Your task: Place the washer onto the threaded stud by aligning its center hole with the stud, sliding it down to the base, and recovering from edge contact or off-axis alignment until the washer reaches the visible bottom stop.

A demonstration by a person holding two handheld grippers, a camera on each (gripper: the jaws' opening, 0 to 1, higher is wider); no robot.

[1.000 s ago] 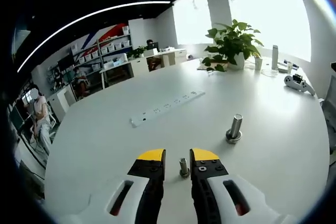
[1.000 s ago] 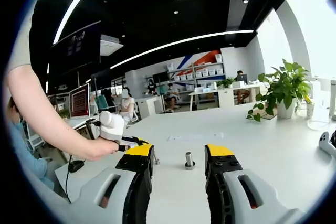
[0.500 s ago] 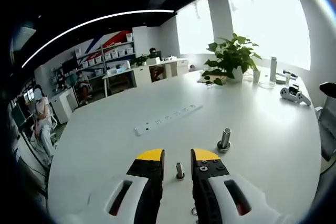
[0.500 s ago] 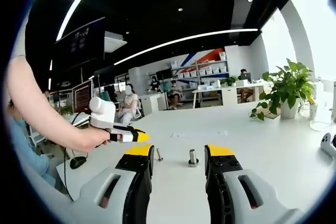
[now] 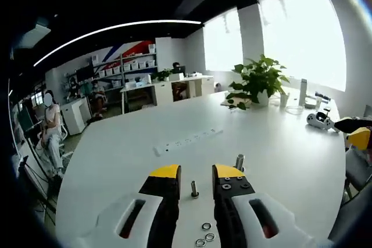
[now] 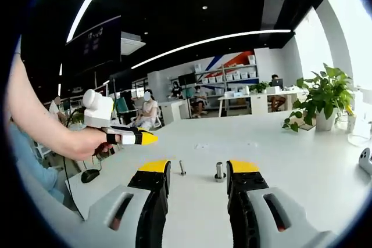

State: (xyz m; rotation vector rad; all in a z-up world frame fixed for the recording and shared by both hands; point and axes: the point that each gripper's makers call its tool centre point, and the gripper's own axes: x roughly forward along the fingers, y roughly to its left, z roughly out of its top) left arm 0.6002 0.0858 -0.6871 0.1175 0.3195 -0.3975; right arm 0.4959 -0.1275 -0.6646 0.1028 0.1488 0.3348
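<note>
Both grippers empty above the white table (image 5: 116,155), washers not yet picked up.

Left gripper (image 5: 196,173) has jaws parted, framing a thin threaded stud (image 5: 194,189) at lower centre; three washers (image 5: 206,237) lie at the bottom edge between the jaws. Right gripper (image 6: 197,168) is also spread with nothing held, a thicker stud (image 6: 220,171) standing between its tips.

Washers (image 5: 205,237) tiny, lowest one edge-cropped.

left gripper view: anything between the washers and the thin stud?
Bare white table there. The washers lie low between the left hand-held gripper jaws, the thin stud farther up.
</note>
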